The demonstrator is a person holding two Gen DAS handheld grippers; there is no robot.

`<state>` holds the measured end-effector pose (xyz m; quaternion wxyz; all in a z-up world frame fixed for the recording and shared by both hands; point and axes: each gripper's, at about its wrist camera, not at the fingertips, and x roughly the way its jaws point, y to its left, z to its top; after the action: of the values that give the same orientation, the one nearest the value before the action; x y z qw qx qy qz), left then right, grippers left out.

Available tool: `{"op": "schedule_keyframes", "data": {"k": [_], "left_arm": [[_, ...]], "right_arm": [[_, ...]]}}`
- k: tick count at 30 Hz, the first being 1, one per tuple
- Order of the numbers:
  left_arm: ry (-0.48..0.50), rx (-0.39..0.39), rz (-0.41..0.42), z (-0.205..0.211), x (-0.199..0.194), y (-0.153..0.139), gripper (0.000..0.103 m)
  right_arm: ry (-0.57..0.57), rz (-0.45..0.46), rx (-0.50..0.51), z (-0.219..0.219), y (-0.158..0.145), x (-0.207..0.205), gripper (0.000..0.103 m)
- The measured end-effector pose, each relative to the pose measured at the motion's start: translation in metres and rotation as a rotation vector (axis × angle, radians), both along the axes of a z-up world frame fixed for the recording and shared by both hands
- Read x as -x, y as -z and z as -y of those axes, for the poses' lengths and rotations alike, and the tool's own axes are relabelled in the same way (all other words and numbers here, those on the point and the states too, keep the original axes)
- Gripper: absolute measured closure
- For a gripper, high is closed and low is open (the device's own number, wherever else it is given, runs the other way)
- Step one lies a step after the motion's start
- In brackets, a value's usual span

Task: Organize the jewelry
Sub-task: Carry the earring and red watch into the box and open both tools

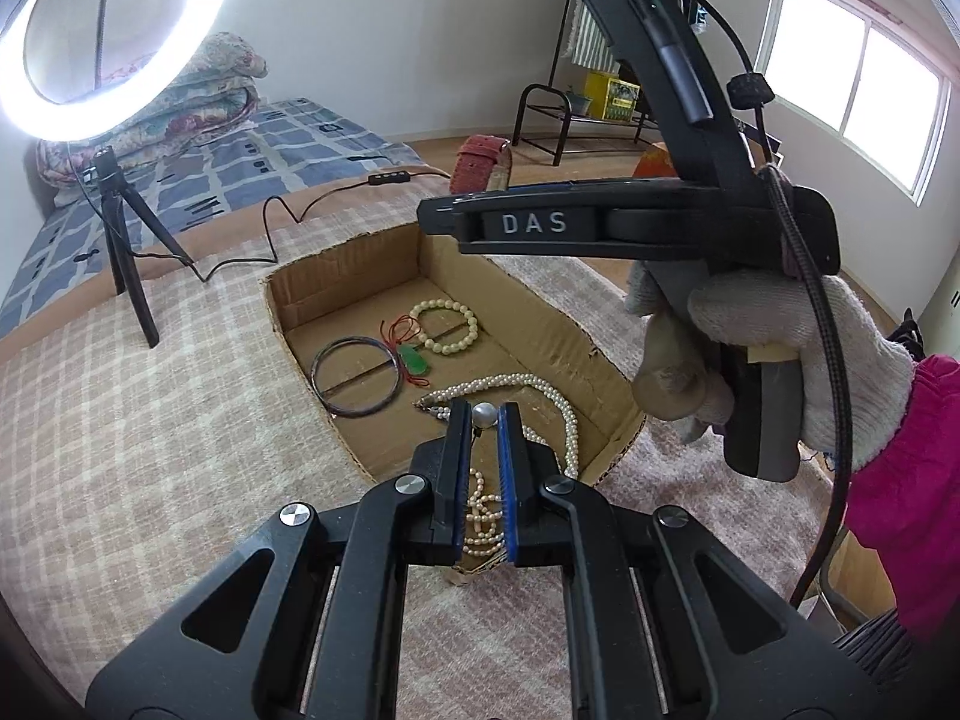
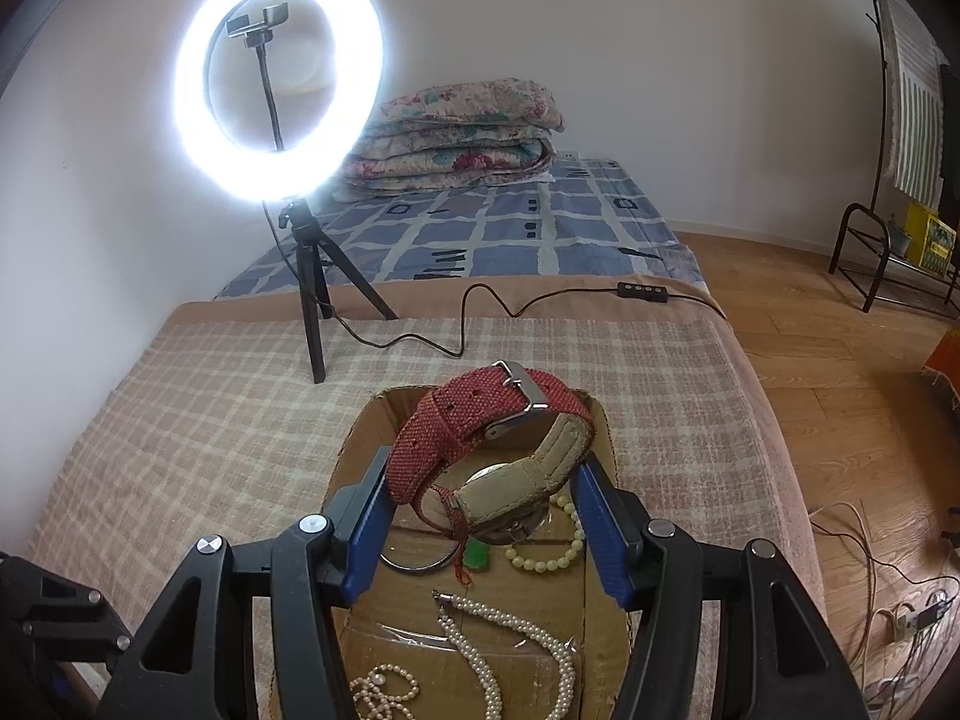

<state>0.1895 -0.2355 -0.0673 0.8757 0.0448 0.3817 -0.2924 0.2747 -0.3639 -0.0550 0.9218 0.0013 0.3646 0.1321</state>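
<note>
1. Jewelry is gathered in an open cardboard box (image 1: 444, 276) on the plaid blanket (image 1: 150, 420); you hold both grippers over it, so each piece can go straight down inside its walls.

2. Your left gripper (image 1: 483, 420) has its tongs drawn close together on a single large pearl (image 1: 485, 414), pinched right at the tips. It looks like an earring or pin, though I cannot tell which. The tip grip keeps such a small round piece from slipping back between the pads.

3. Your right gripper (image 2: 486, 480) has its tongs set wide but pressing on a red watch (image 2: 480, 438) by the looped strap. The buckle stands on top and the case hangs low at the back, so the strap's own springiness is what gives you a hold.

4. Lying in the box already: a metal bangle (image 1: 354, 378), a green pendant (image 1: 416, 362) on red cord, a bead bracelet (image 1: 447, 327), and a pearl necklace (image 1: 540, 396) toward your end. They lie apart, except that the cord comes close to the bracelet.

5. My judgement: you are mid-task, with two pieces left to place. Bare cardboard shows at the far end and between bangle and necklace.

6. Risk: the watch could land on the pendant or bracelet beneath it, so aim for bare cardboard.
</note>
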Motion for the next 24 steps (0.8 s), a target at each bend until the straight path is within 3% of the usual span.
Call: {"op": "schedule_keyframes", "data": {"k": [18,20,22,24], "left_arm": [[0.012,-0.006,0.000,0.013,-0.005,0.006,0.096],[0.011,-0.010,0.002,0.012,-0.006,0.005,0.086],[-0.002,-0.013,0.010,0.011,-0.005,0.005,0.042],[-0.021,0.001,0.029,0.008,-0.004,0.003,0.039]], "right_arm": [[-0.016,-0.031,-0.019,-0.004,0.014,-0.013,0.038],[-0.011,-0.013,-0.018,-0.005,0.012,-0.011,0.024],[0.002,0.016,-0.013,-0.005,0.007,-0.008,0.006],[0.004,0.031,-0.012,-0.005,0.004,-0.006,0.003]]}}
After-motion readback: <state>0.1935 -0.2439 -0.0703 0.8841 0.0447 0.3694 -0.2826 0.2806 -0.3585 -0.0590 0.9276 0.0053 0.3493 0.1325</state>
